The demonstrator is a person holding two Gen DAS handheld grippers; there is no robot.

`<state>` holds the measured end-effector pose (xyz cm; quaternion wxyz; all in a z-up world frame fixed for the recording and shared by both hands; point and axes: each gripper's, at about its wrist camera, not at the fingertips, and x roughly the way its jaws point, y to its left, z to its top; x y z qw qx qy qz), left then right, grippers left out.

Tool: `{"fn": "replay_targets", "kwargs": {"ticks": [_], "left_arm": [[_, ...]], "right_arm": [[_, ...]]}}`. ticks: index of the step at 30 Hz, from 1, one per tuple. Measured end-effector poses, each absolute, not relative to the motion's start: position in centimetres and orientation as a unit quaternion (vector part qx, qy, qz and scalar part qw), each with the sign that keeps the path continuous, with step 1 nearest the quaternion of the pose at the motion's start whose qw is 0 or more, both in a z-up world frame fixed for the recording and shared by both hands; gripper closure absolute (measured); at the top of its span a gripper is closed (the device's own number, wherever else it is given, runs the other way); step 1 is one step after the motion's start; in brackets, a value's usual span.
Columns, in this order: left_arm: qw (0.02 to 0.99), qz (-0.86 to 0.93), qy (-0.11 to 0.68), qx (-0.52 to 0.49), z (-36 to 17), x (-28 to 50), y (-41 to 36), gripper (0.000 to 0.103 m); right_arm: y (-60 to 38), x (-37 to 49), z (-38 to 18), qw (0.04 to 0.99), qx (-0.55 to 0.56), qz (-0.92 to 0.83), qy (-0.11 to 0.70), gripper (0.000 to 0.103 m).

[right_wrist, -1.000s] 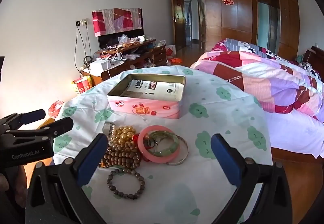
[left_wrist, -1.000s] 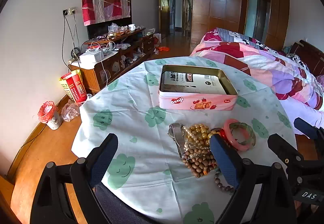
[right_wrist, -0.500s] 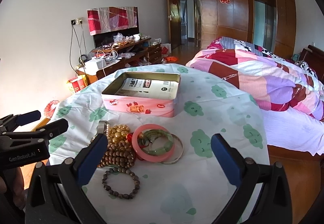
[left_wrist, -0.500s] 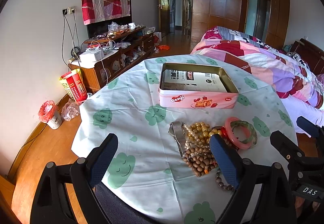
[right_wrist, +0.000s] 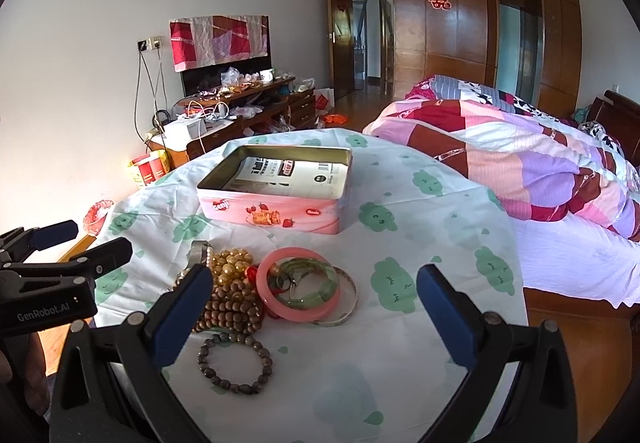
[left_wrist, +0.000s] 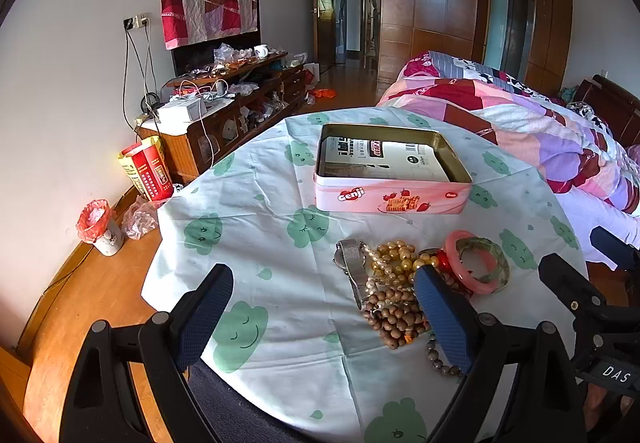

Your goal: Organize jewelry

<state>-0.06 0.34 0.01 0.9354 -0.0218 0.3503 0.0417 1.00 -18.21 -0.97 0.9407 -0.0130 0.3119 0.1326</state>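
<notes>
A pile of jewelry lies on the round table's cloth [right_wrist: 420, 355]: a pink bangle [right_wrist: 298, 285] with a green bangle [right_wrist: 320, 281] inside it, a silver bangle [right_wrist: 344, 313], gold beads [right_wrist: 230, 263], brown wooden beads [right_wrist: 232, 307], a dark bead bracelet [right_wrist: 236, 365] and a metal watch [left_wrist: 352, 263]. An open pink tin [right_wrist: 276, 189] stands behind the pile. My left gripper [left_wrist: 324, 307] is open and empty, left of the pile. My right gripper [right_wrist: 314, 307] is open and empty, above the pile's near side.
A bed with a patchwork quilt [right_wrist: 520, 163] is close on the right. A cluttered wooden cabinet [left_wrist: 224, 115] stands at the left wall. A red bag [left_wrist: 146, 171] and a small bin [left_wrist: 100, 221] are on the floor. The table edge is near me.
Both grippers have shifted slightly toward the jewelry pile. The right view has drifted left, so the pile sits nearer its left finger. Nothing on the table has moved.
</notes>
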Motion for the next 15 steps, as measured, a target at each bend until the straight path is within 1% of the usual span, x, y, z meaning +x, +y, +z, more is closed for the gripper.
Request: {"fn": "replay_targets", "kwargs": {"ticks": [15], "left_arm": [[0.936,0.042,0.35,-0.02,-0.13,-0.07,0.37,0.011]], "right_arm": [[-18.38,1.07,-0.83,0.942,-0.013,0.124,0.311,0.0]]}}
